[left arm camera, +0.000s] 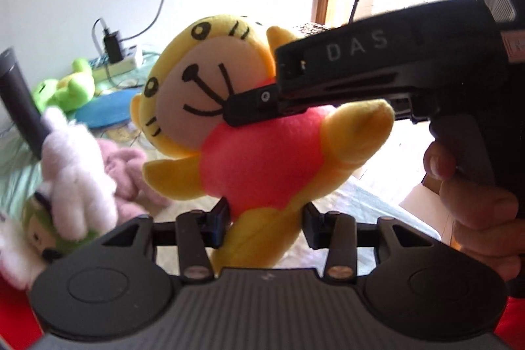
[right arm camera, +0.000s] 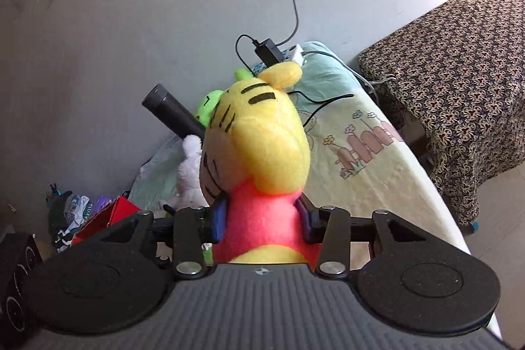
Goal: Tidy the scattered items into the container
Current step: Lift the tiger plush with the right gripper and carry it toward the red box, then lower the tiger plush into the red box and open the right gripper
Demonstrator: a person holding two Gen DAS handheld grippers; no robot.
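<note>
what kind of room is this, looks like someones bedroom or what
Most likely a bedroom at home. There is a bed with a cartoon-print sheet, plush toys such as the yellow tiger plush and a green plush lying on it, and a power strip against a plain wall.

Left tongs (left arm camera: 265,227) and right tongs (left arm camera: 229,117) clamp tiger plush (left arm camera: 259,159).

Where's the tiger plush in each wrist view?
Left wrist: tiger plush centre frame, face toward camera, leg between the left claw fingers.
Right wrist: plush centre, seen from behind, red body clamped in the right claw.
Shared landmark: black charger on the white power strip.
</note>
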